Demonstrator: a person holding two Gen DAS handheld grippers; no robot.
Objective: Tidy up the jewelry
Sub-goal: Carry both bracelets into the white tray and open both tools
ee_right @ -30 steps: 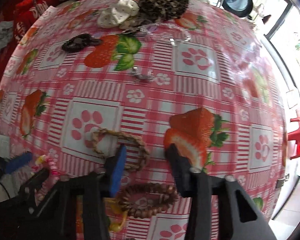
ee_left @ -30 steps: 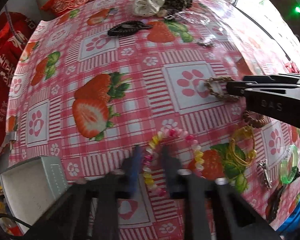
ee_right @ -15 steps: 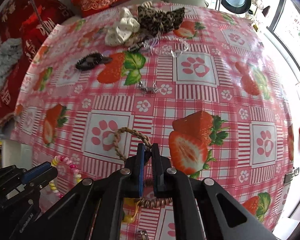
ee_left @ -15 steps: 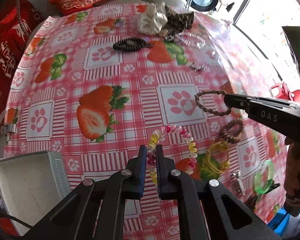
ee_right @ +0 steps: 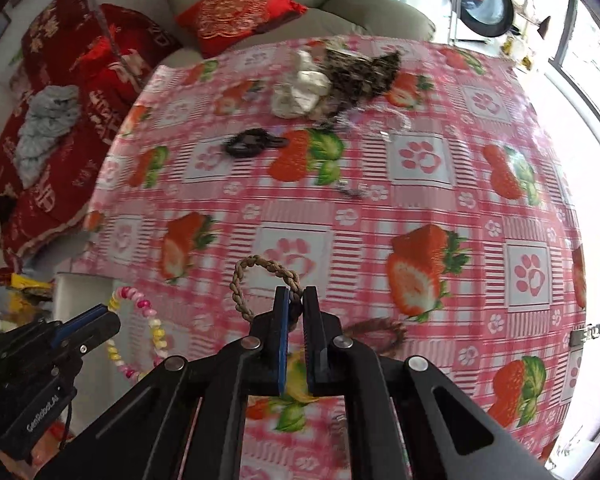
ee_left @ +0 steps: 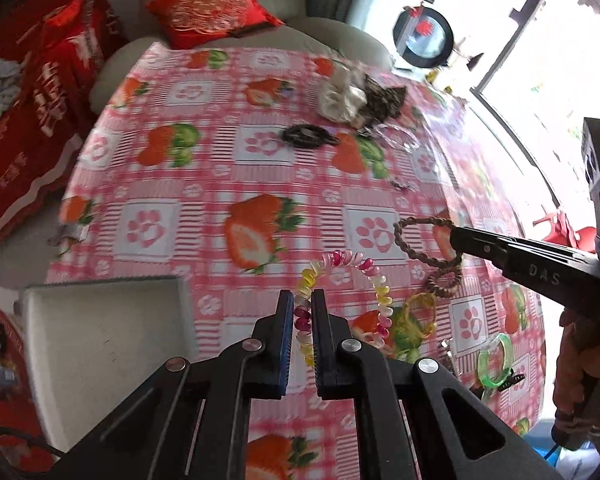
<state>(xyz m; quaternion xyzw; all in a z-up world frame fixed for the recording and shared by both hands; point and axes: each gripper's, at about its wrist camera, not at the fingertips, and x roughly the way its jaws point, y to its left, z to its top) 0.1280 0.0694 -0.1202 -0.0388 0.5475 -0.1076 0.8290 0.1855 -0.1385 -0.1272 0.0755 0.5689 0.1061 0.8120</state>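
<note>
Left gripper (ee_left: 301, 312) pinched shut on the springy, light coil bracelet (ee_left: 346, 300); right gripper (ee_right: 296, 308) clamps the limp braided loop (ee_right: 260, 280), frame centre; both dangle

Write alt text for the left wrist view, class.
The left tool pinches a pastel spiral bracelet above a strawberry-print tablecloth. Right of it, the right tool holds a braided brown bracelet; a white box sits left.

Jewelry count on the table

Two grippers (ee_left: 300, 312) (ee_right: 295, 308); one coil bracelet (ee_left: 380, 292), one braided bracelet (ee_right: 256, 268), one beaded bracelet (ee_left: 444, 284), one green bangle (ee_left: 496, 364), one white box (ee_left: 100, 340) at eight o'clock.
</note>
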